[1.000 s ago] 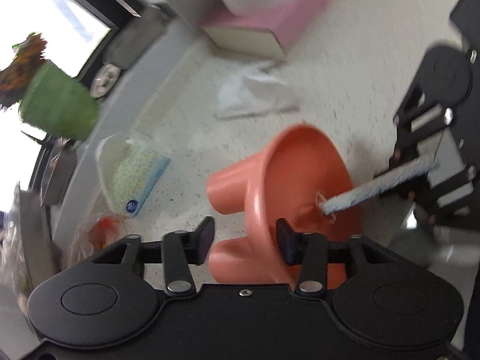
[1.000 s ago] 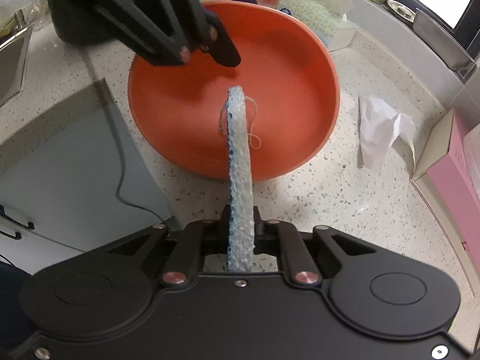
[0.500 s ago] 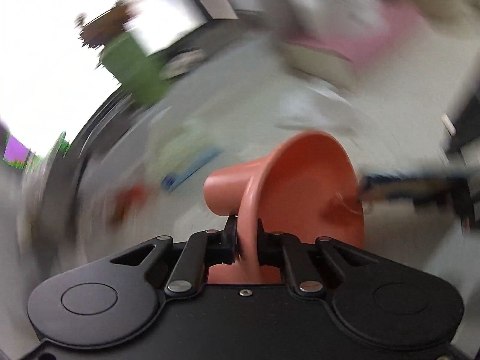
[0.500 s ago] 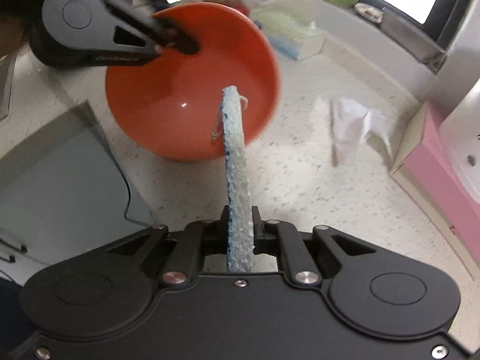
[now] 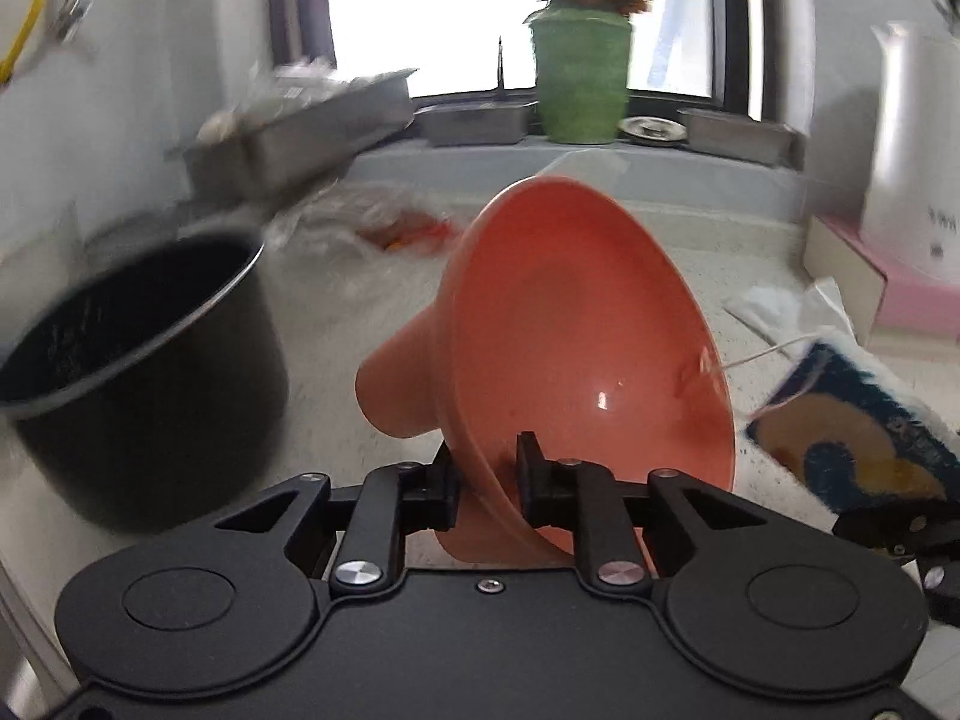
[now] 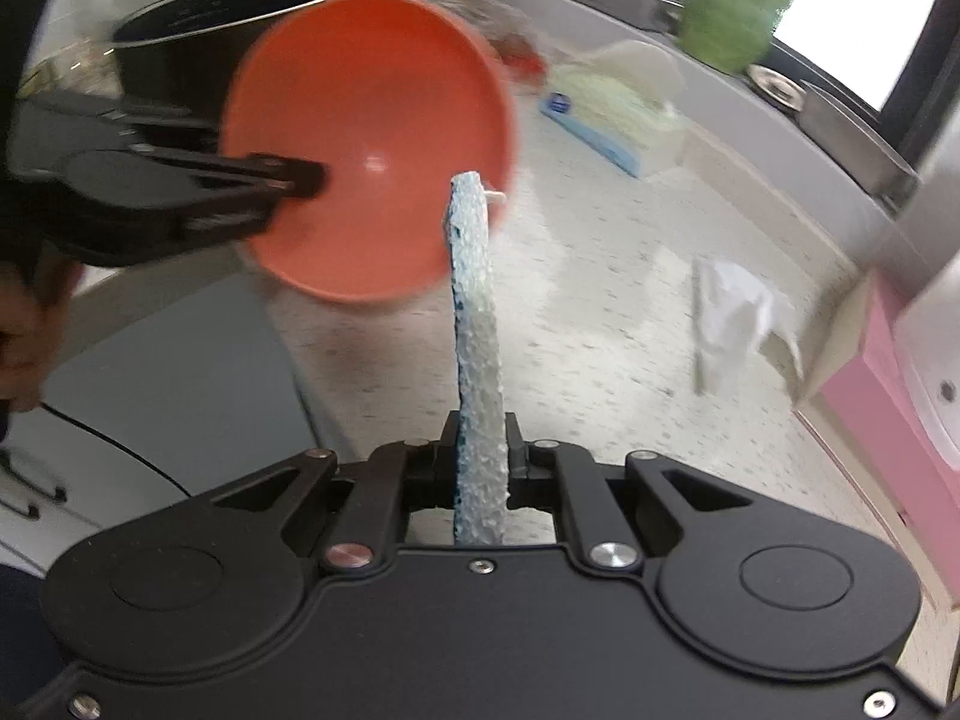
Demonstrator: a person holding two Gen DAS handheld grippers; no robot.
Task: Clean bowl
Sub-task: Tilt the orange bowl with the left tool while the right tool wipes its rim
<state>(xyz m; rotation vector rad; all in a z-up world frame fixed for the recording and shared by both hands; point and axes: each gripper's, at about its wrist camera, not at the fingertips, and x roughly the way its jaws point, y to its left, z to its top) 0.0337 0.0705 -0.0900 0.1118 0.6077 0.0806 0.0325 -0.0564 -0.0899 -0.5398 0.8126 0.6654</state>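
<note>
The orange bowl (image 5: 576, 348) hangs tipped on its side above the counter, its hollow facing the right gripper. My left gripper (image 5: 487, 480) has the bowl's rim between its pads, one inside and one outside; the jaws are opening slightly but still carry it. In the right wrist view the bowl (image 6: 366, 138) sits upper left with the left gripper (image 6: 306, 177) reaching in from the left. My right gripper (image 6: 480, 456) is shut on a thin blue-white sponge cloth (image 6: 477, 330), whose tip stands just beside the bowl's rim. The cloth's printed face (image 5: 852, 432) shows at the right.
A black pot (image 5: 138, 372) stands close on the left. Metal trays (image 5: 300, 126) and a green plant pot (image 5: 579, 78) line the window sill. A crumpled tissue (image 6: 738, 312), a pink box (image 6: 900, 378) and a wipes packet (image 6: 606, 102) lie on the speckled counter. A hand (image 6: 24, 348) grips the left tool.
The left gripper closed on the bowl's rim, rolled upright and carried the bowl leftward off the counter. The sponge cloth's tip came out of the bowl's hollow to its rim.
</note>
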